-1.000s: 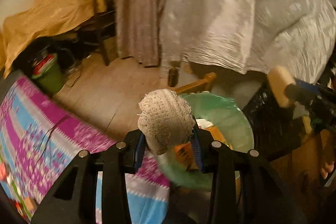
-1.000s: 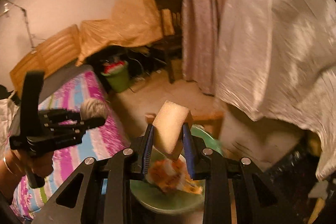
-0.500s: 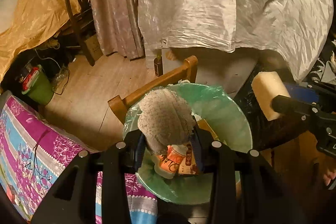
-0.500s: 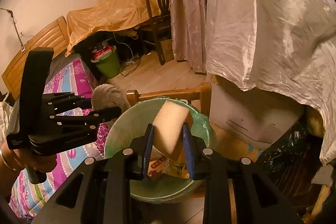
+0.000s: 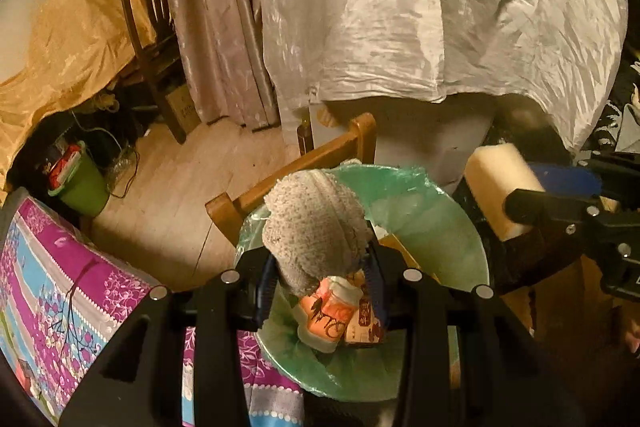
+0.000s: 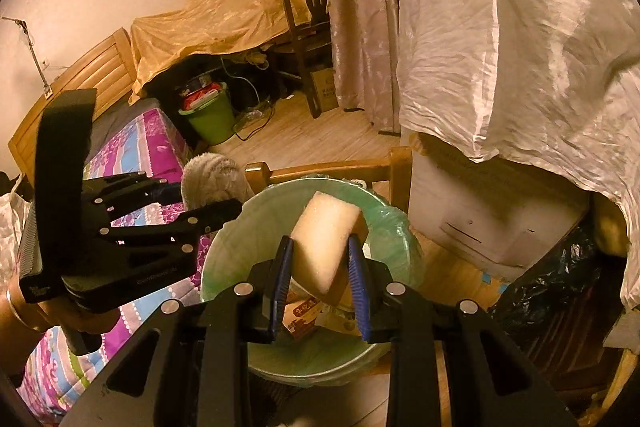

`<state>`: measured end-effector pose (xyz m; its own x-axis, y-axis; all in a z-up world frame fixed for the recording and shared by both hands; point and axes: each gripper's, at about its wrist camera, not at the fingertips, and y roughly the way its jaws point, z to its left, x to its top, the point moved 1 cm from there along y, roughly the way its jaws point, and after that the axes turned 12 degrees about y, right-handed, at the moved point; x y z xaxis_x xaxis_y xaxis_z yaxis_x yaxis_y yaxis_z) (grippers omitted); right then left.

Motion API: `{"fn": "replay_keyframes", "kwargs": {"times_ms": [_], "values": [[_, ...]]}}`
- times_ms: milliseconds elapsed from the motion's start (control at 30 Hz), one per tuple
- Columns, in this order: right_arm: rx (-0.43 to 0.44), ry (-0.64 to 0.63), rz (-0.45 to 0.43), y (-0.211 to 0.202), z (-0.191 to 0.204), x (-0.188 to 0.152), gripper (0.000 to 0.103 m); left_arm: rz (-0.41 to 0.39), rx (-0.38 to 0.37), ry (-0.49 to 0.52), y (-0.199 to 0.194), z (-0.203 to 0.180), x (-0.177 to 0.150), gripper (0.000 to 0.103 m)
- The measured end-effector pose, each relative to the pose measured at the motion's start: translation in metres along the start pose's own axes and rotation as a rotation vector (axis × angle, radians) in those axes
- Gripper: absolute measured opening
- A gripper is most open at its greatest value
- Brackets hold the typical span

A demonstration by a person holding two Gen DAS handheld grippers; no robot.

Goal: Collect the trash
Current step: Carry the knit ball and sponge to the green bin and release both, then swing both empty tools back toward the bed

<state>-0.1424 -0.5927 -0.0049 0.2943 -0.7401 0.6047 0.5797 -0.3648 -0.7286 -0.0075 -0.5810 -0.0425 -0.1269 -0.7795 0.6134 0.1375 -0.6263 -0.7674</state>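
Note:
My left gripper (image 5: 320, 281) is shut on a grey knitted rag (image 5: 314, 227), held over the near left side of a round bin with a green liner (image 5: 440, 227). The bin holds an orange-labelled cup (image 5: 330, 315) and cartons. My right gripper (image 6: 320, 285) is shut on a pale yellow sponge (image 6: 326, 239) above the same green-lined bin (image 6: 396, 239). In the left wrist view the right gripper (image 5: 516, 195) and its sponge (image 5: 494, 187) hang at the bin's right rim. In the right wrist view the left gripper (image 6: 224, 205) with its rag (image 6: 210, 175) sits left of the bin.
A wooden chair back (image 5: 296, 167) stands just behind the bin. A purple and blue patterned bed cover (image 5: 52, 291) lies to the left. A white draped sheet (image 5: 440, 7) hangs behind, black plastic (image 6: 556, 287) sits at right, and a small green bucket (image 6: 212, 119) stands across the wood floor.
Both grippers have come down and in over the green-lined bin, each still holding its item. In the last half second they have hardly moved.

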Motion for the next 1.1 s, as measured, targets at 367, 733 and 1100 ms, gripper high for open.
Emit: {"fn": "replay_keyframes", "kwargs": {"times_ms": [367,733,1100], "values": [[0.001,-0.026,0.003,0.012,0.006,0.003,0.041,-0.005,0.015,-0.017,0.000,-0.003,0.000,0.056],[-0.032,0.008,-0.030,0.008,-0.009,0.002,0.050,-0.016,0.057,-0.037,-0.003,0.000,-0.003,0.062],[-0.104,-0.007,-0.111,-0.012,-0.004,-0.007,0.049,-0.048,0.133,-0.070,-0.022,0.004,-0.009,0.062]]}}
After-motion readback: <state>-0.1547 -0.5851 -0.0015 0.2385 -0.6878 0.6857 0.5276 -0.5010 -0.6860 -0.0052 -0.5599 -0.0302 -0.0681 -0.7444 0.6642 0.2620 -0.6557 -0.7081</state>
